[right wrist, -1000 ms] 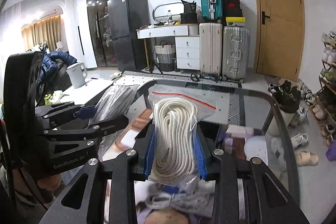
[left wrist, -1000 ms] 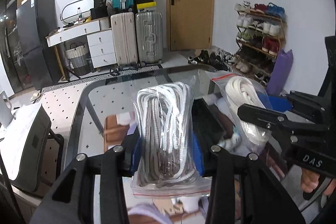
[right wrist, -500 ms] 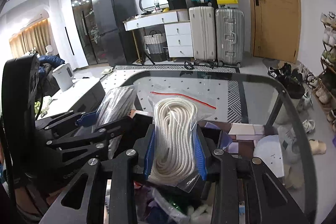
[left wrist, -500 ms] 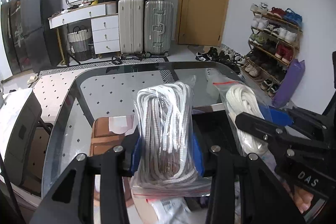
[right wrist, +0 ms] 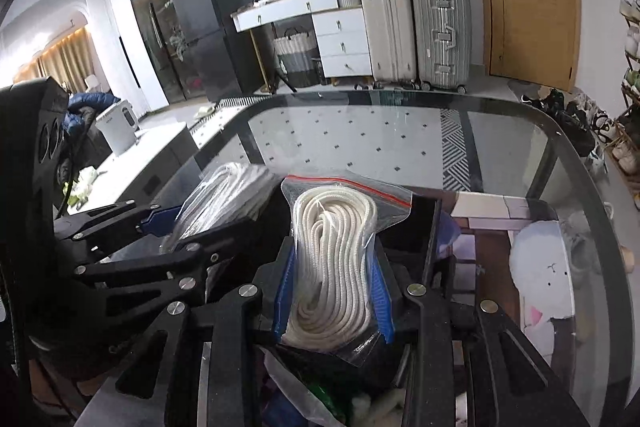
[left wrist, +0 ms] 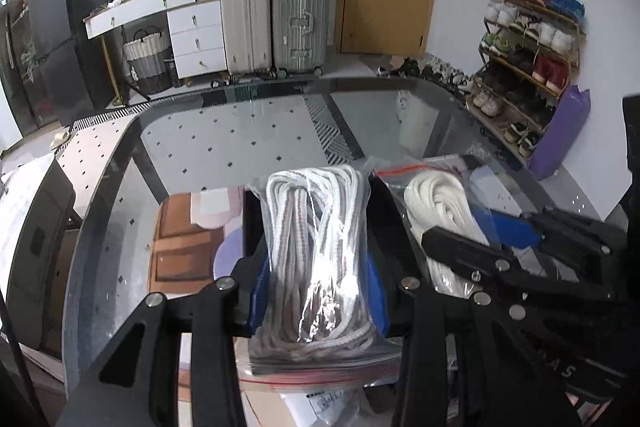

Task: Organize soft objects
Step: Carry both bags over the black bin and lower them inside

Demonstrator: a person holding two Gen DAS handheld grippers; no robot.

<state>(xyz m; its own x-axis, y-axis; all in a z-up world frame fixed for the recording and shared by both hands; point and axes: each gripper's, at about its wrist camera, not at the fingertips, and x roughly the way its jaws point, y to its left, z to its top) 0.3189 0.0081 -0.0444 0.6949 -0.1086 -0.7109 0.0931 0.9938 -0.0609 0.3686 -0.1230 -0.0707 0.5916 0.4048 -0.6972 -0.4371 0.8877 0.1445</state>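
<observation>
My left gripper (left wrist: 316, 291) is shut on a clear zip bag of grey-and-white cord (left wrist: 316, 259), held upright above a black bin (left wrist: 252, 227). My right gripper (right wrist: 334, 299) is shut on a zip bag of cream rope (right wrist: 336, 267), held upright over the same black bin (right wrist: 420, 231). In the left wrist view the right gripper (left wrist: 492, 243) and its rope bag (left wrist: 436, 199) are at the right. In the right wrist view the left gripper (right wrist: 160, 227) and its cord bag (right wrist: 224, 195) are at the left. Both bags hang close side by side.
A glass table (left wrist: 240, 147) lies below, with a brown box (left wrist: 180, 247) seen through it. More bagged soft items (right wrist: 320, 399) lie in the bin under the right gripper. A white round cushion (right wrist: 544, 275) lies at the right. Suitcases, a dresser and a shoe rack stand far behind.
Both views have tilted downward toward the table and bin. Both grippers stay shut on their bags and have come lower over the black bin.
</observation>
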